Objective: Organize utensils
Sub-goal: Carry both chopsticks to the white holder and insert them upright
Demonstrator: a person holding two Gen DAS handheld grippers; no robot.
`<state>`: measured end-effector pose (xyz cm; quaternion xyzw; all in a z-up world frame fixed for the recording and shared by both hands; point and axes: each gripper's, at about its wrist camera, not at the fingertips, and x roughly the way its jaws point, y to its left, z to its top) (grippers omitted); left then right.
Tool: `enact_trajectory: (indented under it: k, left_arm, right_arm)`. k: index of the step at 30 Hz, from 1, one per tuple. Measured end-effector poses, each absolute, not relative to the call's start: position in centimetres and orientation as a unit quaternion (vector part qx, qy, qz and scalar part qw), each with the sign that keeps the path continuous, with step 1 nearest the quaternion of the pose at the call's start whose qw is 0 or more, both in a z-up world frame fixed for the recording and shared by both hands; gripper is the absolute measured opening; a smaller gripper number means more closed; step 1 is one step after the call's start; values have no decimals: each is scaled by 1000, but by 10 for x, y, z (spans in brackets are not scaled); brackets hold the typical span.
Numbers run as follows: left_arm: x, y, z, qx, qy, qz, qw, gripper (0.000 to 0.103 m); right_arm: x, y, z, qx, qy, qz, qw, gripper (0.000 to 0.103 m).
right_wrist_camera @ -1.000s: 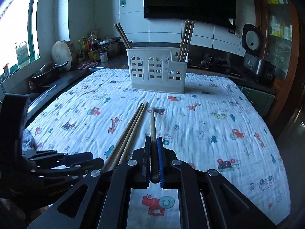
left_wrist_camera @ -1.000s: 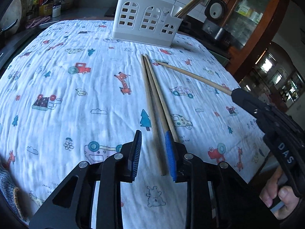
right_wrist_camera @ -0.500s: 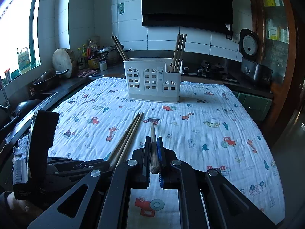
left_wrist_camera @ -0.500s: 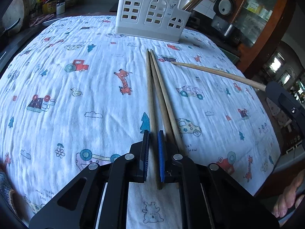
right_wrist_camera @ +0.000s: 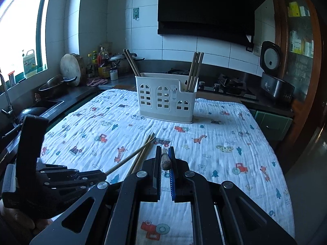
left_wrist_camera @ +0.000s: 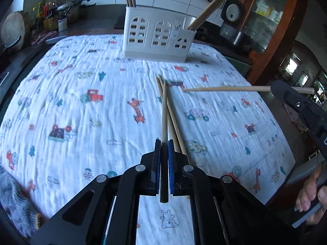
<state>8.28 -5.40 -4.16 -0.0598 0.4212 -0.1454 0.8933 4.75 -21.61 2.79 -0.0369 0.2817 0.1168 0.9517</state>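
Note:
My left gripper (left_wrist_camera: 163, 143) is shut on one wooden chopstick (left_wrist_camera: 164, 112) and lifts it off the cloth; two more chopsticks (left_wrist_camera: 175, 126) lie under it. My right gripper (right_wrist_camera: 165, 150) is shut on another chopstick (right_wrist_camera: 165, 159), held in the air and pointing forward; it shows level in the left wrist view (left_wrist_camera: 224, 89). The white utensil holder (left_wrist_camera: 157, 35) stands at the table's far side (right_wrist_camera: 165, 100) with chopsticks upright in both end compartments.
The table has a white cloth (left_wrist_camera: 81, 112) with cartoon prints. A counter with bottles, a pan and a cutting board (right_wrist_camera: 71, 68) runs at the left and back. A rice cooker (right_wrist_camera: 271, 75) stands at the back right. A cabinet (right_wrist_camera: 300, 40) is at the right.
My left gripper shut on one of the three lying chopsticks and raised it. My right gripper lifted its chopstick higher above the cloth.

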Motion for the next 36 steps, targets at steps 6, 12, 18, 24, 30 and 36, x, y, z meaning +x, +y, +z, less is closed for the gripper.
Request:
enact_trajectory:
  k: [6,12,18,24,30,36]
  left_arm:
    - [83,-40,21,-28,347,-141,927,5]
    - [106,-33,63,-10,312,-151,938,5]
    - [133,-30,94,-7,301,-170,938,5]
    - [161,-28,149,-6,256,-177,950,5]
    - [198,-30,193,-6,216,-161,963,5]
    - [238,-35,200,-15,209,-139,968,5]
  right_arm:
    - [67,-219,58,-40,281,142,948,7]
    - [98,-218,93,-43,290,171,941,7]
    - [132,-217,132,-56,297,186,935,7]
    - [170,-226,180,-57,288,174,940,7]
    - [204,-230,204,-68,282,145,946,7]
    - [240,-228,198,-78,297,123,944,7]
